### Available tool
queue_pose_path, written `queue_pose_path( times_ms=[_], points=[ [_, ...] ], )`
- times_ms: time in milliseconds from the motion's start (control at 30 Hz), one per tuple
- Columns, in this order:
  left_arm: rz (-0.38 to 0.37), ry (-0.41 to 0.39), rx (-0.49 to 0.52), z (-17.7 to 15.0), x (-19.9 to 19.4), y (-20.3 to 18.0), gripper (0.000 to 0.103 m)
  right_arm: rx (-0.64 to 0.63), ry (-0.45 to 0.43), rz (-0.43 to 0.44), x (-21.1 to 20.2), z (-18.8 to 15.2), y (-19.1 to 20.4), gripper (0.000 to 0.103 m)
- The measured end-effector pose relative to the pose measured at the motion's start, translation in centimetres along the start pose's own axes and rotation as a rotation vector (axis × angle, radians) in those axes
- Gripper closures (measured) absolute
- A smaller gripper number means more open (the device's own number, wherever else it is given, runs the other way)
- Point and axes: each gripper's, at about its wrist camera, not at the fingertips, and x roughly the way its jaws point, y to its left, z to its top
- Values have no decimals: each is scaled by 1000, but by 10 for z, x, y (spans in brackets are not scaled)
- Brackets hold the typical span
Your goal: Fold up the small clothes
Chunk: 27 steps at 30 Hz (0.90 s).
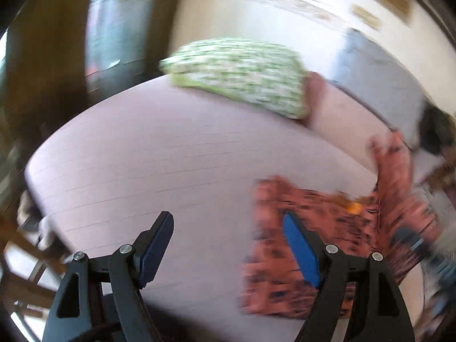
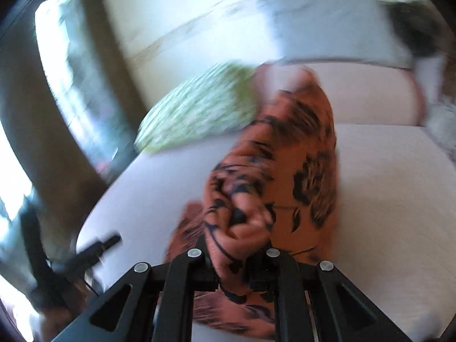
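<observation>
Lifting orange patterned cloth off the near right of the bed, right gripper pinched on a bunched edge for folding; left gripper wide open, empty, beside it.

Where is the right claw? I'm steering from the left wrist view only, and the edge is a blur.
Observer: The right claw is shut on a bunched fold of the orange black-patterned garment.
Operator: Is the cloth lifted?
Observer: Yes, it rises from that claw in a tall drape above the pale pink cushion.
Operator: Can that camera see my left claw?
Observer: Only as a dark blurred shape at its lower left; its opening can't be told from there.
</observation>
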Motion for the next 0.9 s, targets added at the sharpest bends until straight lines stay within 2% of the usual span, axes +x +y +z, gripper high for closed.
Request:
queue_pose_path(
  times_ms=[67,100,133,167,267,367,433,500,567,600,633,667,700,733,767,833,900],
  points=[
    [43,11,-50,-4,1,26,23,-61,142,17,59,-22,24,90],
    [62,36,-76,-7,5,39,23,-52,256,43,99,-40,28,89],
    [65,51,-91,-8,7,46,23,-37,322,50,121,-52,27,88],
    [58,65,-105,-11,8,54,23,-41,300,45,122,-54,29,89],
    [63,50,-84,-15,6,54,23,-19,243,84,97,-34,34,89],
    [28,58,-77,-16,9,51,23,-29,168,115,68,-10,44,89],
    [7,51,-58,-17,7,45,23,-50,136,128,56,-7,52,89],
    [-12,52,-52,-16,7,39,23,-40,182,150,69,-18,55,88],
    [-53,75,-43,-17,10,31,23,-50,292,167,99,-45,53,83],
    [-69,83,-44,-18,10,30,23,-55,315,162,109,-59,49,83],
    [-108,105,-49,-19,13,25,23,-46,298,177,106,-61,44,82],
    [-135,121,-51,-20,15,21,23,-22,271,212,99,-60,39,76],
    [-151,131,-49,-21,16,18,23,9,257,247,90,-57,33,62],
    [-170,146,-48,-23,18,12,23,24,246,265,83,-55,27,43],
    [-207,169,-43,-27,21,3,23,42,216,270,71,-52,19,19],
    [-258,206,-24,-35,23,-15,23,82,137,264,49,-50,1,17],
    [-291,233,10,-43,27,-36,23,141,102,250,34,-54,-18,17]
  ],
)
